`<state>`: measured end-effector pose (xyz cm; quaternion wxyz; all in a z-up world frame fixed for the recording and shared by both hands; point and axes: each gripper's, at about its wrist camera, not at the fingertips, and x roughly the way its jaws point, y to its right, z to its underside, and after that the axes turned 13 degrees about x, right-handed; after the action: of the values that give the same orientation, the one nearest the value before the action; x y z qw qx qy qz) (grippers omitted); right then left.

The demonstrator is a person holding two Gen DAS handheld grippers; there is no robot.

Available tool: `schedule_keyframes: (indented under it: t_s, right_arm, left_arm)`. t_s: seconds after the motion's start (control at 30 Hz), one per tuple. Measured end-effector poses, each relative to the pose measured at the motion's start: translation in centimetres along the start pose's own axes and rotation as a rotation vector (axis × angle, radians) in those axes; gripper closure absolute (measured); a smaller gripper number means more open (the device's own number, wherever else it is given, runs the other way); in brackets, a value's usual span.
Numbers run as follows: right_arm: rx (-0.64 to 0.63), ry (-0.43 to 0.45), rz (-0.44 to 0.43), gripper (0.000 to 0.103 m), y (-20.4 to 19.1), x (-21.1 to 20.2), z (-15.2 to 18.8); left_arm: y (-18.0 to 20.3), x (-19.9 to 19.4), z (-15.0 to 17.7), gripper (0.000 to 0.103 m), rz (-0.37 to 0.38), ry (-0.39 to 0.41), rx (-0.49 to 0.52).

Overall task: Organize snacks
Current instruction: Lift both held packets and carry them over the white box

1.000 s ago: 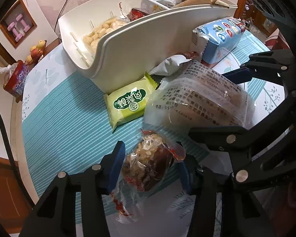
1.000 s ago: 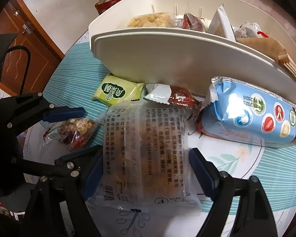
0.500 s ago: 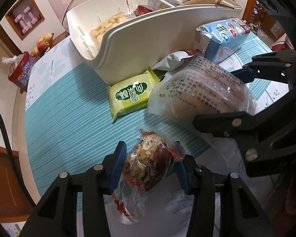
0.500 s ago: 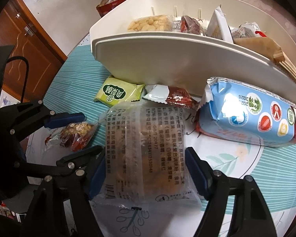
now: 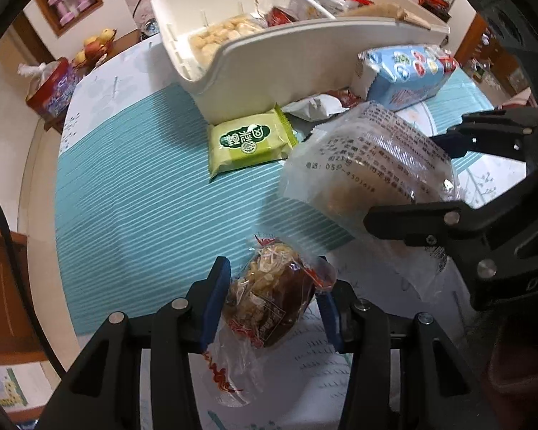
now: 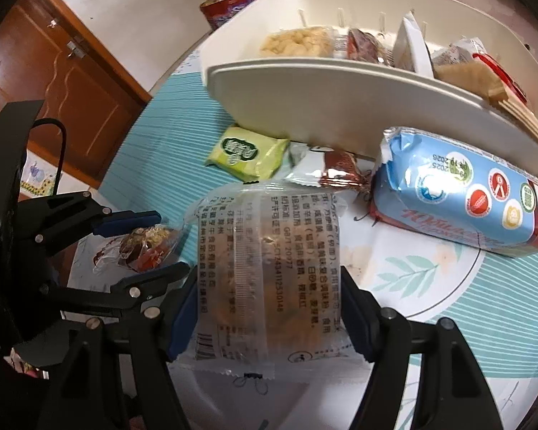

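My left gripper [image 5: 273,272] is shut on a small clear-wrapped date-and-nut snack [image 5: 269,308], held just above the striped teal tablecloth [image 5: 143,193]. My right gripper [image 6: 269,286] has its jaws closing, the pads pressing on a clear cake pack [image 6: 269,236] with printed text, lifted off the cloth. Both show in the other view too: the right gripper [image 5: 419,182] and the left gripper [image 6: 150,247]. The white organizer box [image 5: 287,64] stands behind, with several snacks in its slots. A green packet [image 5: 249,139], a silver-brown wrapper [image 5: 315,105] and a blue biscuit pack [image 5: 405,71] lie along its front wall.
A red box [image 5: 52,84] with a plastic bag and some fruit [image 5: 93,44] sit beyond the round table's left edge. A wooden door [image 6: 71,82] is at the left in the right wrist view. Bare striped cloth lies left of the green packet.
Both grippers have risen with their packs, so the table and box look farther off. The right jaws have drawn in on the clear cake pack.
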<state>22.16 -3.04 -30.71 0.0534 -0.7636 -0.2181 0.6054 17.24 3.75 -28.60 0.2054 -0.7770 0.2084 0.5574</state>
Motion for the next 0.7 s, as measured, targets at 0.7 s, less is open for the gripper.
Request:
schedule_keyframes:
  t_s: [0.7]
  right_arm:
    - [-0.082,0.193,-0.11,0.033,-0.8,-9.0,-1.4]
  left_arm:
    - [-8.9,-9.2,-4.3,0.057,-0.111,0.169,-0.232]
